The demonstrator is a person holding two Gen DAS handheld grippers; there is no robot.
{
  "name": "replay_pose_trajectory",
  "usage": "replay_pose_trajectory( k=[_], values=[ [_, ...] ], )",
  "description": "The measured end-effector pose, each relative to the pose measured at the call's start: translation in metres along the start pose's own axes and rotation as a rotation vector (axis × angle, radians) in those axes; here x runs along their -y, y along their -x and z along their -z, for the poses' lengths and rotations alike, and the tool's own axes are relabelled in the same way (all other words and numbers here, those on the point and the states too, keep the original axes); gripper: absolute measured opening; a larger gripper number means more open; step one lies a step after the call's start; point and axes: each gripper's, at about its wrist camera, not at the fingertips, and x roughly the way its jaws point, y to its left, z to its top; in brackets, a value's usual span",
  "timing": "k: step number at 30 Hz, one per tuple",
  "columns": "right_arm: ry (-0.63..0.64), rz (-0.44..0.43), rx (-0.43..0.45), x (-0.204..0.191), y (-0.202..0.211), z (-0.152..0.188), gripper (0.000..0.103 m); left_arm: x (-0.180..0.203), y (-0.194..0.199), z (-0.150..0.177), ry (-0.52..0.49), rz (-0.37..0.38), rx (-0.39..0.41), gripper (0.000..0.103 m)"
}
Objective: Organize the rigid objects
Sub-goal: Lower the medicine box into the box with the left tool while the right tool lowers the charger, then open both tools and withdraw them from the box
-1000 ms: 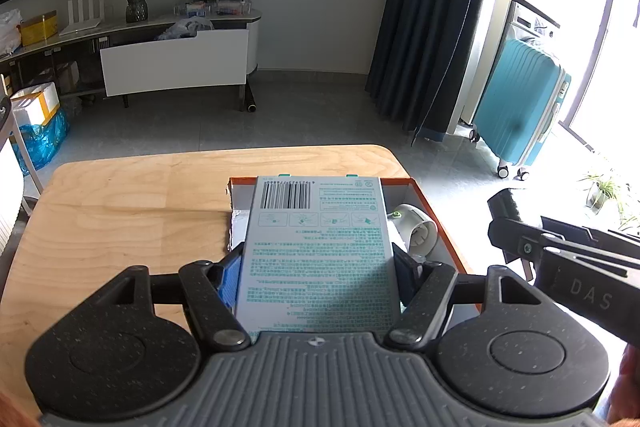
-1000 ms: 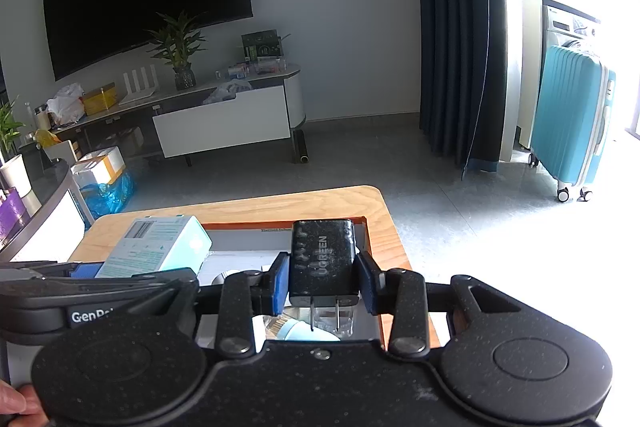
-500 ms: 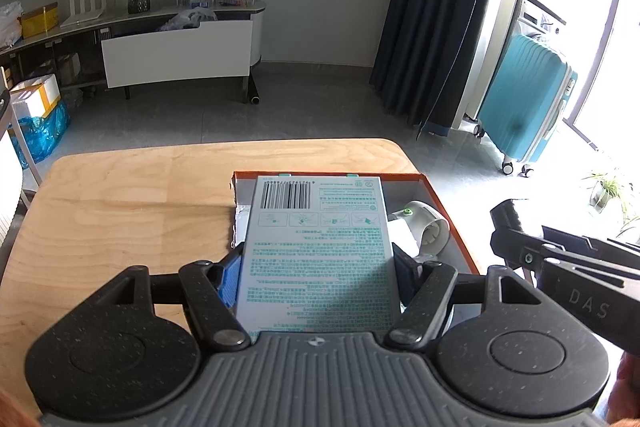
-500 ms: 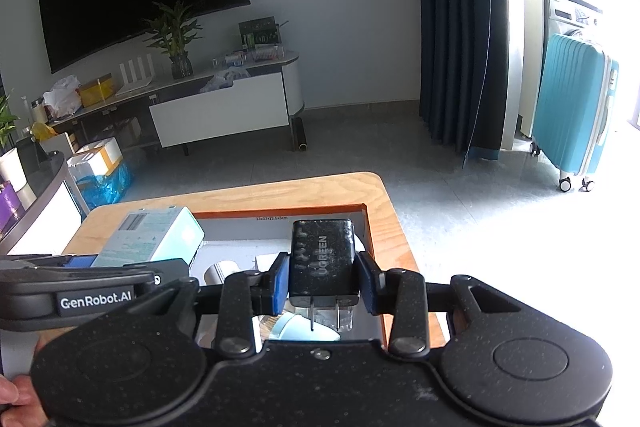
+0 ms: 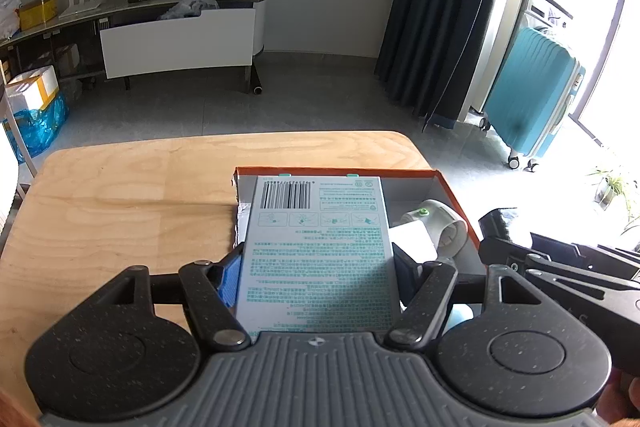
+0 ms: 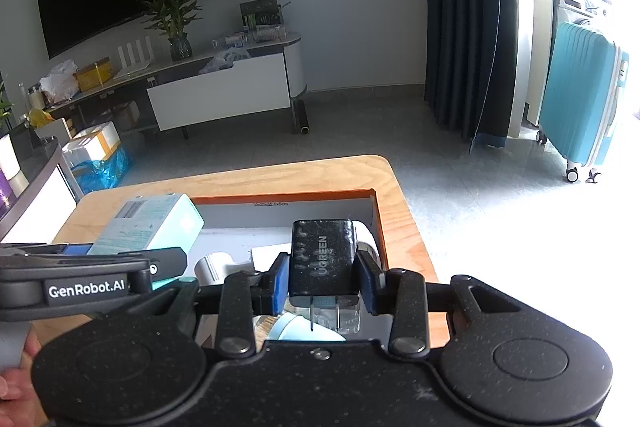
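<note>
My left gripper (image 5: 316, 279) is shut on a pale green printed carton (image 5: 316, 251), held flat over the left part of an orange-rimmed cardboard box (image 5: 336, 171) on the wooden table (image 5: 120, 195). In the right wrist view the same carton (image 6: 148, 227) shows at the left, above the box (image 6: 280, 197). My right gripper (image 6: 323, 281) is shut on a black charger plug (image 6: 323, 259), prongs towards the camera, over the box's right part. A white rounded device (image 5: 436, 227) and a white card lie inside the box.
The table ends in a rounded corner just beyond the box. Past it are a grey floor, a white TV stand (image 6: 224, 91) with a plant, a dark curtain (image 5: 440, 7) and a teal suitcase (image 6: 580, 99). A hand (image 6: 12, 387) shows at the lower left.
The right gripper has sunk a little towards the box with the plug. The left gripper has tilted slightly, so more of the box and table shows; both grips are unchanged.
</note>
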Motion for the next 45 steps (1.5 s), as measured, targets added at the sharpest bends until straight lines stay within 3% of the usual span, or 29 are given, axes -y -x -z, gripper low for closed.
replay_pose_trajectory(
  k=[6, 12, 19, 20, 34, 45],
  values=[
    [-0.047, -0.029, 0.018, 0.01, -0.007, 0.002, 0.048, -0.002, -0.012, -0.003, 0.004, 0.0, -0.018, 0.071],
    [-0.051, -0.001, 0.044, 0.016, 0.002, 0.003, 0.048, -0.002, -0.024, -0.008, 0.001, 0.007, -0.034, 0.071],
    [-0.048, 0.002, 0.069, 0.019, 0.016, 0.003, 0.048, 0.005, -0.038, -0.019, -0.016, 0.086, -0.051, 0.074],
    [-0.048, 0.003, 0.071, 0.019, 0.018, 0.003, 0.048, 0.005, -0.037, -0.019, -0.014, 0.084, -0.05, 0.078],
    [-0.04, -0.004, 0.123, 0.01, 0.058, 0.009, 0.056, -0.007, 0.017, -0.01, 0.022, 0.05, 0.008, 0.078],
    [-0.027, -0.017, 0.128, 0.007, 0.09, 0.031, 0.061, -0.016, 0.054, 0.026, 0.033, 0.007, 0.006, 0.079]
  ],
)
